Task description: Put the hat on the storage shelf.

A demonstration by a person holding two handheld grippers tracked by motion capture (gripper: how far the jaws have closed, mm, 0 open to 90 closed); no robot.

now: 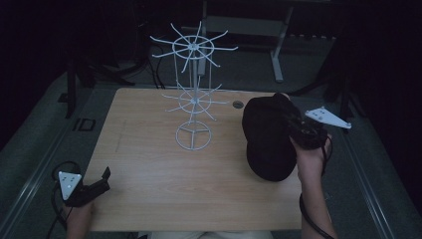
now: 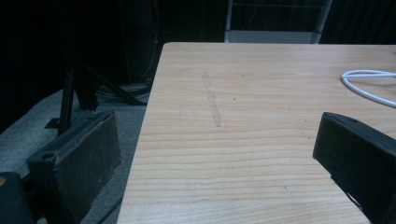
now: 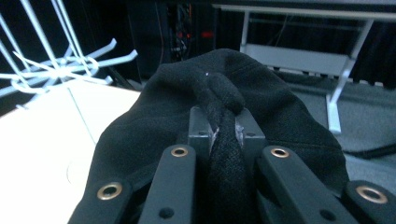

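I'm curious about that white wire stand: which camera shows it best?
The high view: the white wire stand appears whole, base ring to top spokes. The right gripper view catches some spokes; the left gripper view catches just a curve of its base ring.

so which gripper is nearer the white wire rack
Right. The right gripper, shut on the black hat, sits just to the right of the white wire rack. The left gripper rests open at the table's near left corner, farther off.

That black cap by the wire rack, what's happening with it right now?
A person's right gripper is shut on the black cap, holding it at the table's right side, beside the white wire rack. The left gripper rests open at the table's near left corner, holding nothing.
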